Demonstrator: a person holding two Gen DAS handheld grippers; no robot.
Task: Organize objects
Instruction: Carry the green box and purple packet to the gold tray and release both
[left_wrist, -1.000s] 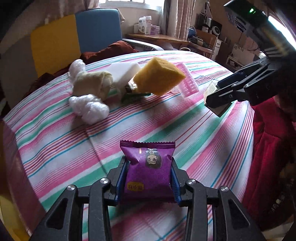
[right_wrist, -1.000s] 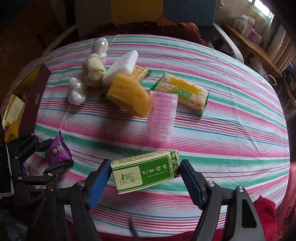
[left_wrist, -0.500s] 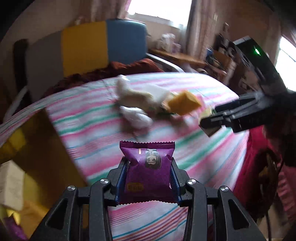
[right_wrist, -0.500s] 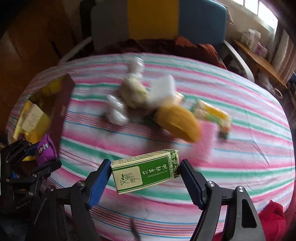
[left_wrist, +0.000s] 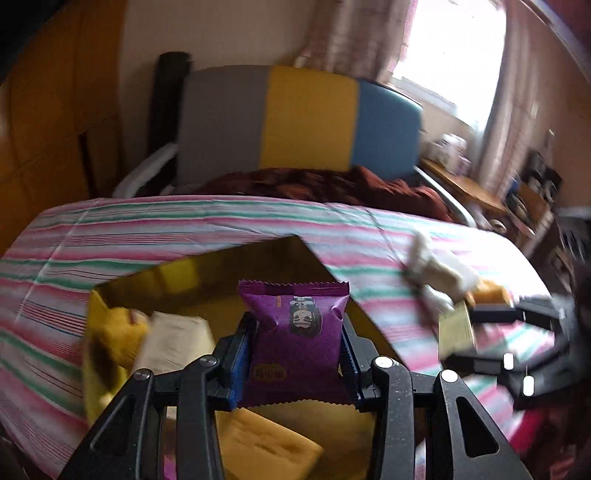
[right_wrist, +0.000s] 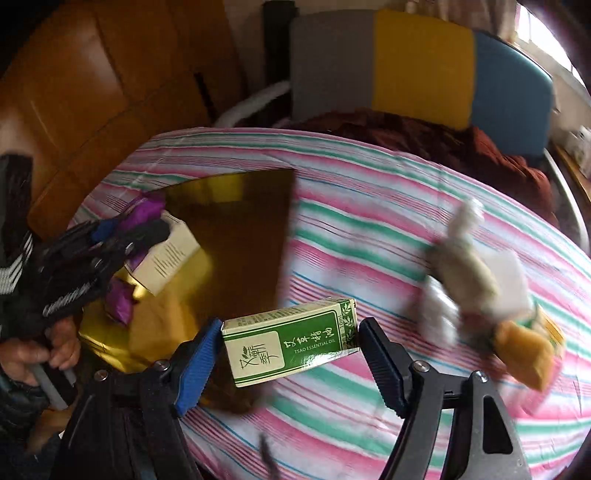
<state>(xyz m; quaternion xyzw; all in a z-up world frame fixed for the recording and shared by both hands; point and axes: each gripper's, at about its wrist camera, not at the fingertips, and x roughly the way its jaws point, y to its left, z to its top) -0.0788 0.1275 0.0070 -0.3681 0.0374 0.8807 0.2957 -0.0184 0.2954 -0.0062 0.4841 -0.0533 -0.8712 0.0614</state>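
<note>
Striped table (right_wrist: 369, 236), one gold box (right_wrist: 236, 236)

Two hand-held grippers (left_wrist: 295, 360) (right_wrist: 290, 356), one gold box (right_wrist: 236, 221).

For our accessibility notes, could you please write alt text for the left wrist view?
The left gripper holds a purple snack packet above an open gold box on a striped tablecloth.

Right gripper (right_wrist: 290, 347) clamps green box (right_wrist: 290, 341) above striped tablecloth (right_wrist: 369, 229).
</note>
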